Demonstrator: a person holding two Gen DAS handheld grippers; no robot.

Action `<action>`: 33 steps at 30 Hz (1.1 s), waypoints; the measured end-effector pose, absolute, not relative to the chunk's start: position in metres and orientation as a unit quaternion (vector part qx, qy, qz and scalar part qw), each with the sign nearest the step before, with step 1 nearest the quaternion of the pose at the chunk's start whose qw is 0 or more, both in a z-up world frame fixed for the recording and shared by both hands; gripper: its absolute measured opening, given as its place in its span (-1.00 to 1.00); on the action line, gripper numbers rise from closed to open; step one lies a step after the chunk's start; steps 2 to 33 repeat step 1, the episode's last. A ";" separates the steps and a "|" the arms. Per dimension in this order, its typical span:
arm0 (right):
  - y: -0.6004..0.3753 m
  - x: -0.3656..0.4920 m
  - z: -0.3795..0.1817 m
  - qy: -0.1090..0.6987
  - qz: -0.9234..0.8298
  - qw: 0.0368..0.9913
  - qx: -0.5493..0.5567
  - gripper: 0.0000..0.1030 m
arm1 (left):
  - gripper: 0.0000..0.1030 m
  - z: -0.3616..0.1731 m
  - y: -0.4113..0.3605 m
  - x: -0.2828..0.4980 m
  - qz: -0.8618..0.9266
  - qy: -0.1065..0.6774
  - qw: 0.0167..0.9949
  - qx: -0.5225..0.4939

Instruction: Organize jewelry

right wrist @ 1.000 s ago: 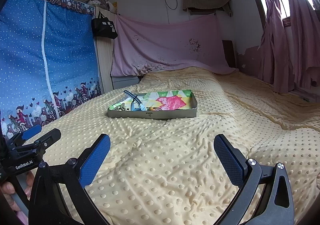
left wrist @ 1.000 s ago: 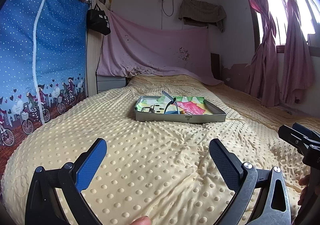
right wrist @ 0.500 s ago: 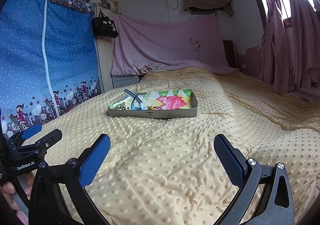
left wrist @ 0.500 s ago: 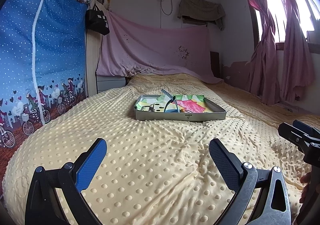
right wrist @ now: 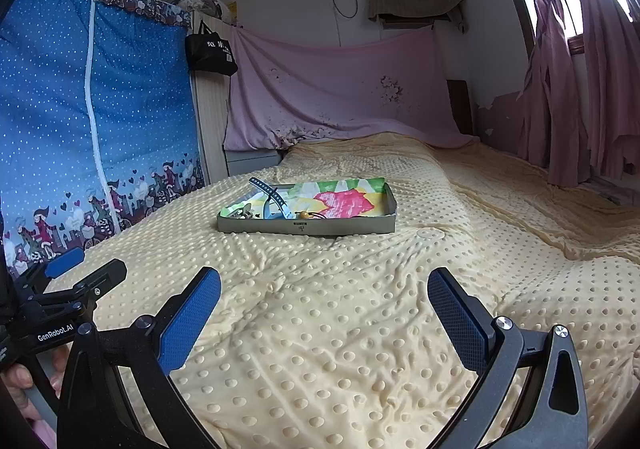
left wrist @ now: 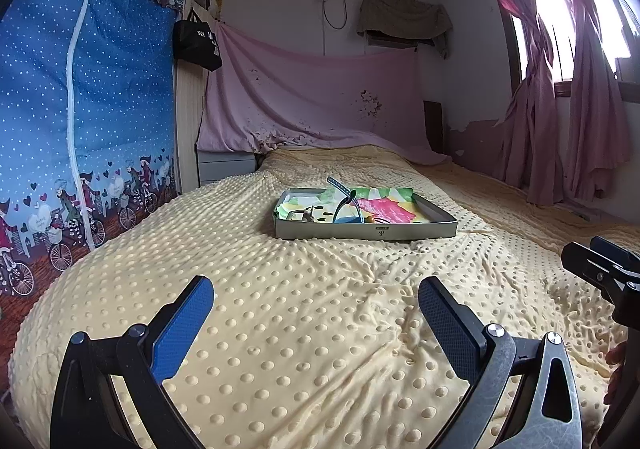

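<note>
Lying in tray [right wrist: 344, 228]: blue watch strap [right wrist: 274, 199]

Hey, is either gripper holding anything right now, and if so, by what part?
Nothing is held. The left gripper and right gripper are both open over the yellow blanket, well short of the tray with the jewelry.

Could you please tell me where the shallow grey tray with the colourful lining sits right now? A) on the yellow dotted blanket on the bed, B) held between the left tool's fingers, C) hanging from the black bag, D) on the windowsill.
A: the shallow grey tray with the colourful lining rests on the yellow dotted blanket, well ahead of both open tools.
</note>
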State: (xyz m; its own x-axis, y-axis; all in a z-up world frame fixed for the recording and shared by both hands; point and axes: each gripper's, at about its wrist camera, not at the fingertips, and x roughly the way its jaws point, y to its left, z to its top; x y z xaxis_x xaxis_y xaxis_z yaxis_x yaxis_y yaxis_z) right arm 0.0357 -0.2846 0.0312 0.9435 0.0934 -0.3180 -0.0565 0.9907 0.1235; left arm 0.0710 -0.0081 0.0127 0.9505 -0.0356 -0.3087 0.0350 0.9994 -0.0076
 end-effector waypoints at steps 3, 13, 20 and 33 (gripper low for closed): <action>-0.285 0.035 0.031 0.164 0.038 0.984 0.056 0.98 | 1.00 0.013 -0.007 0.071 -0.018 0.157 0.987 -0.001; -0.285 0.035 0.031 0.164 0.038 0.984 0.056 0.98 | 1.00 0.013 -0.007 0.071 -0.018 0.157 0.987 -0.001; -0.285 0.035 0.031 0.164 0.038 0.984 0.056 0.98 | 1.00 0.013 -0.007 0.071 -0.018 0.157 0.987 -0.001; -0.285 0.035 0.031 0.164 0.038 0.984 0.056 0.98 | 1.00 0.013 -0.007 0.071 -0.018 0.157 0.987 -0.001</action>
